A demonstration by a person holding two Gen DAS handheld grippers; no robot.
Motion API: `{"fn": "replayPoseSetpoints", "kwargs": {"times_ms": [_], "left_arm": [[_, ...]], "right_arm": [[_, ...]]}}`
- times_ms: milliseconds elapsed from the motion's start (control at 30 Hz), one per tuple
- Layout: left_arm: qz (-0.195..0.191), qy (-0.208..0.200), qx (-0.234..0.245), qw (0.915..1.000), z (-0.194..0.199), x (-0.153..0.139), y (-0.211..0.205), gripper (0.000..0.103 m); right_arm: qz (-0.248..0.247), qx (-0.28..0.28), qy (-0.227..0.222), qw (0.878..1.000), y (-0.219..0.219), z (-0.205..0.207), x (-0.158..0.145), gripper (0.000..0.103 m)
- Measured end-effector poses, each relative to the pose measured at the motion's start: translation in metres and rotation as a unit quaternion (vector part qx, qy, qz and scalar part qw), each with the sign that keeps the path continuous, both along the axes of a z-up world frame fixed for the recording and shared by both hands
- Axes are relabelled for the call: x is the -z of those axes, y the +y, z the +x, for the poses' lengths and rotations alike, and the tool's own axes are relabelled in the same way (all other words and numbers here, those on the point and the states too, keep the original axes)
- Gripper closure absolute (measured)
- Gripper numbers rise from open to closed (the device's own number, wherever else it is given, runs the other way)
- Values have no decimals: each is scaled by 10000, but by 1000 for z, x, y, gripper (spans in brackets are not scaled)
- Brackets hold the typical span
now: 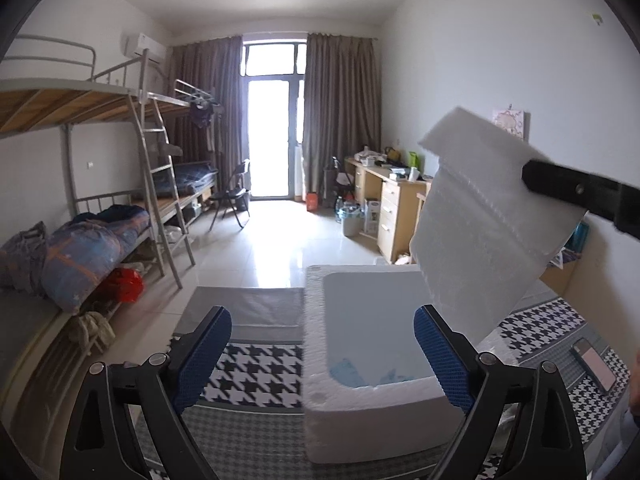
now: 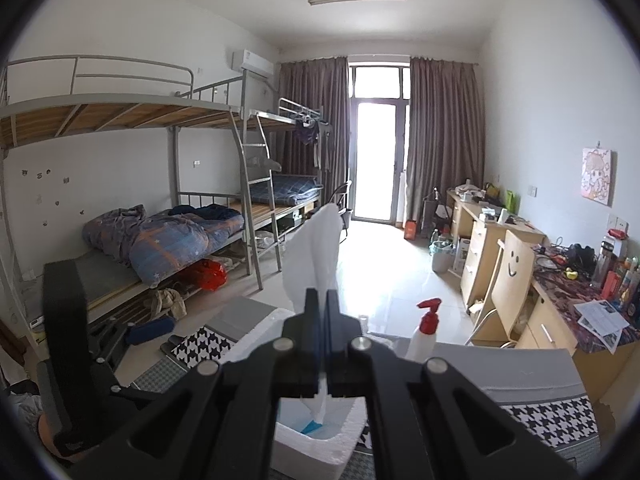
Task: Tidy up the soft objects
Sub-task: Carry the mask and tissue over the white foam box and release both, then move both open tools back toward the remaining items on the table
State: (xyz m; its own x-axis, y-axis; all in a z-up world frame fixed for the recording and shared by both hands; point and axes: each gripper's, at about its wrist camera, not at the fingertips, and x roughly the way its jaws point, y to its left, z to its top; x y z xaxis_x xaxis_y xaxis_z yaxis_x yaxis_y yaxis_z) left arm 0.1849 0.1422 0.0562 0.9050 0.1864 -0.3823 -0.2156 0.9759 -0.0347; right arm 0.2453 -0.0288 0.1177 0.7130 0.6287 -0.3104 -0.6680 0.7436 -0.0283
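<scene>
A white foam box (image 1: 352, 412) stands open on a houndstooth cloth, with something light blue (image 1: 352, 374) in its bottom. My right gripper (image 2: 323, 298) is shut on a white foam sheet (image 2: 316, 252) and holds it in the air over the box (image 2: 316, 446). In the left wrist view the sheet (image 1: 488, 216) hangs above the box's right side, pinched by the right gripper's black finger (image 1: 576, 190). My left gripper (image 1: 324, 352) is open and empty, its blue pads either side of the box's near end.
The houndstooth cloth (image 1: 260, 376) covers the surface under the box. A phone (image 1: 596, 366) lies on it at right. A white spray bottle with a red top (image 2: 424, 334) stands beyond the box. Bunk beds (image 2: 168, 232) line the left wall, desks (image 2: 492, 240) the right.
</scene>
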Motion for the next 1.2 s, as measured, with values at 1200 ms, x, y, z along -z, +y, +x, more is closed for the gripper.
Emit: {"fn": "replayPoseSetpoints", "kwargs": {"times_ms": [1200], "left_arm": [[-257, 63, -87, 9996, -16, 16, 22, 9]], "right_arm": [[-1173, -38, 1223, 9855, 44, 48, 83, 62]]}}
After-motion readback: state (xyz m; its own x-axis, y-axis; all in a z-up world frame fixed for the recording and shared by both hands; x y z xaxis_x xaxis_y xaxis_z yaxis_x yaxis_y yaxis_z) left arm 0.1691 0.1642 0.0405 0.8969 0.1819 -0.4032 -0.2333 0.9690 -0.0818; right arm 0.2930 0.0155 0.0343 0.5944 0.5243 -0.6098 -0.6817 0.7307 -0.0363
